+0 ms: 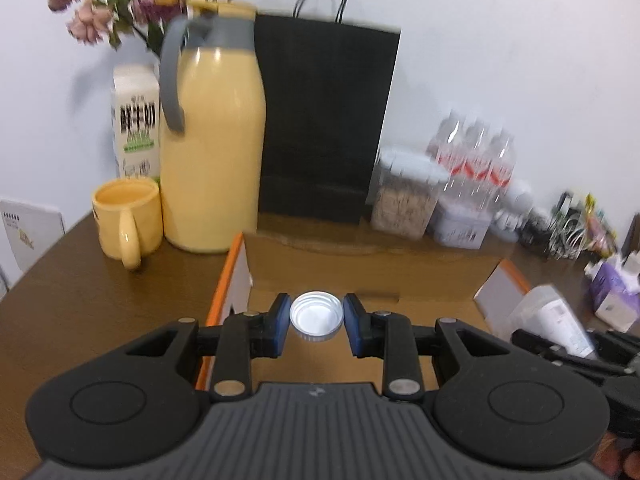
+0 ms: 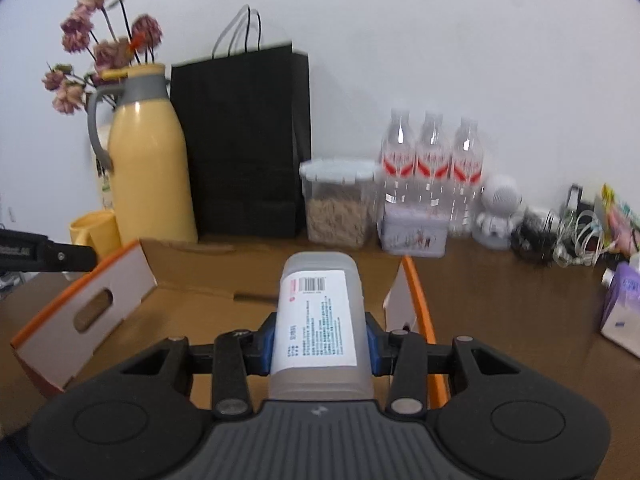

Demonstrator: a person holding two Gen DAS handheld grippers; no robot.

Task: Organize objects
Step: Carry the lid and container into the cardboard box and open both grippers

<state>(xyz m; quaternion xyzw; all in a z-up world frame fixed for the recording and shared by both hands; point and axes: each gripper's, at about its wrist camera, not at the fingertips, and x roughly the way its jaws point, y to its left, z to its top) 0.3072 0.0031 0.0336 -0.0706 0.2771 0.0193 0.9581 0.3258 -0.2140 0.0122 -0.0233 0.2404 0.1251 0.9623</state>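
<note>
Here, one cap (image 1: 317, 317), one bottle (image 2: 319, 320).

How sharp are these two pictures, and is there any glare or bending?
Left wrist view: flowers and water bottles smear with motion blur; the cap between the fingers stays crisp; glare streaks the jug. Right wrist view: mostly sharper, the bottle label partly readable; right edge clutter blurs. Both show fisheye bending and dark corners.
</note>
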